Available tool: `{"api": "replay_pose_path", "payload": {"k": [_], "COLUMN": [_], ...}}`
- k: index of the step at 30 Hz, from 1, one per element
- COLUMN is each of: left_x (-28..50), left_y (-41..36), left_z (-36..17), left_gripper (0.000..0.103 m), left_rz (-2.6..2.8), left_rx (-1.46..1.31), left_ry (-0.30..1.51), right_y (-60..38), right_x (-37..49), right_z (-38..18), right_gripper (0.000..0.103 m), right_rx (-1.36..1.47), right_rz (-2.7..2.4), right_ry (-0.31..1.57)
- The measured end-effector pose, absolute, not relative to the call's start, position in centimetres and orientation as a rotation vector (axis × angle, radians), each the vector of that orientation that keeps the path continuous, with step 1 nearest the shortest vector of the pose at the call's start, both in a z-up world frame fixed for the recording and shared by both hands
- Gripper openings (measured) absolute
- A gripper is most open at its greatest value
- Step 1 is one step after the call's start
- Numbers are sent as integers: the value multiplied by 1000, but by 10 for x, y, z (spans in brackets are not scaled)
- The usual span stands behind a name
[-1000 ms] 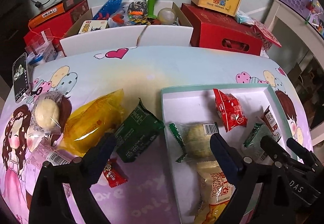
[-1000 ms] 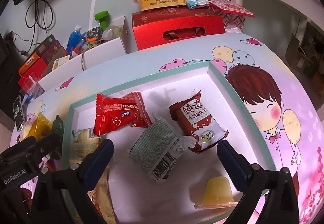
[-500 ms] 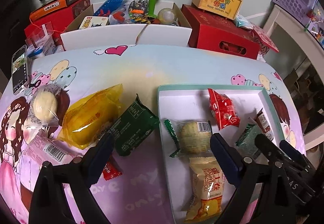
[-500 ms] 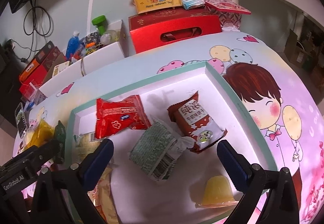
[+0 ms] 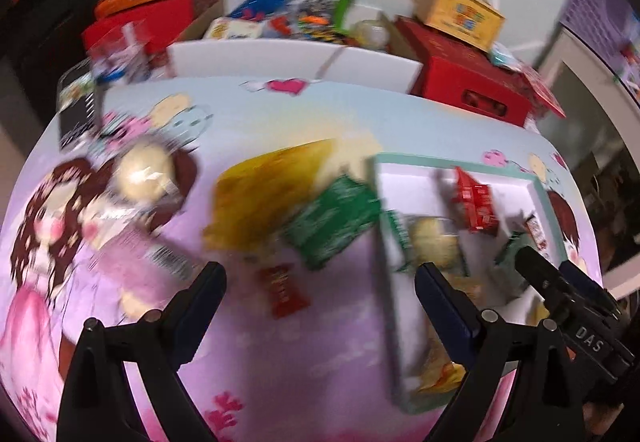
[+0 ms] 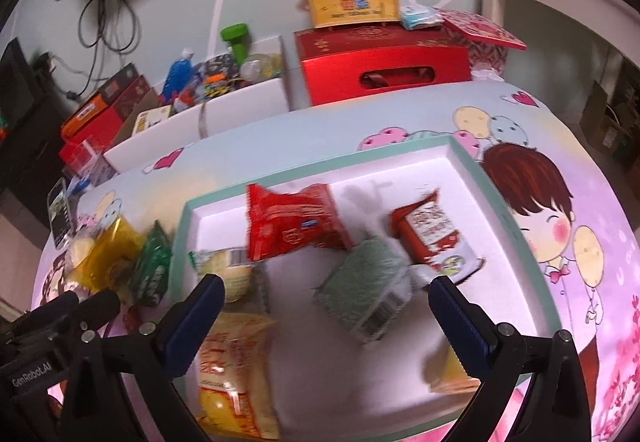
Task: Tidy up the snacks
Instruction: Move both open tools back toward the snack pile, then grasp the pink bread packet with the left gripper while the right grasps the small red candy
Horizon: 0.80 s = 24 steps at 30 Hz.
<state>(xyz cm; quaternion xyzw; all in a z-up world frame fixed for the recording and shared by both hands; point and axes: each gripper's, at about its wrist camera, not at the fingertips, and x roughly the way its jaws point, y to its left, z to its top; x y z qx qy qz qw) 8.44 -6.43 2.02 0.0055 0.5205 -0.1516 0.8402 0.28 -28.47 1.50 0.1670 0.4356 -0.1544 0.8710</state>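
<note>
We see the left gripper [image 5: 320, 282] with jaws spread wide, empty, over the cartoon-printed tablecloth [image 5: 280, 362] left of the shallow mint-rimmed tray [image 6: 320, 168]. The right gripper [image 6: 326, 296] gapes equally wide above the tray, touching nothing. Inside lie crinkly foil packets: a red packet [image 6: 292, 222], a grey-green packet [image 6: 364, 282]. Outside, left of the tray, lie a glossy yellow bag [image 5: 268, 194] and a green packet [image 5: 332, 218].

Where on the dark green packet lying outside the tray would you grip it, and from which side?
Probably the dark green packet is best taken from above, fingers across its narrower width near the middle. It lies flat and tilted on the cloth, with the yellow bag and the tray rim crowding its sides. The left gripper is open nearby.
</note>
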Motion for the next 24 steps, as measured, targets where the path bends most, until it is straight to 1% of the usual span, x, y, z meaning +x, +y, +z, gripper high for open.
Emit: {"api": "replay_pose_path", "payload": {"k": [10, 15, 18, 24], "left_x": [95, 92, 92, 102], "left_y": [37, 85, 97, 96], "left_z": [10, 11, 10, -3], "left_gripper": [95, 95, 95, 95], "left_rz": [-61, 49, 73, 49], "left_rx": [-117, -224, -257, -307], "left_ry": [1145, 1121, 1118, 1142], "right_y": [-209, -169, -152, -131], "right_x": [23, 31, 35, 42], "right_z": [12, 10, 7, -1], "right_gripper": [103, 103, 103, 103], "right_rx": [262, 212, 189, 173], "right_rz": [-152, -66, -32, 13], "right_ry": [949, 953, 960, 963]}}
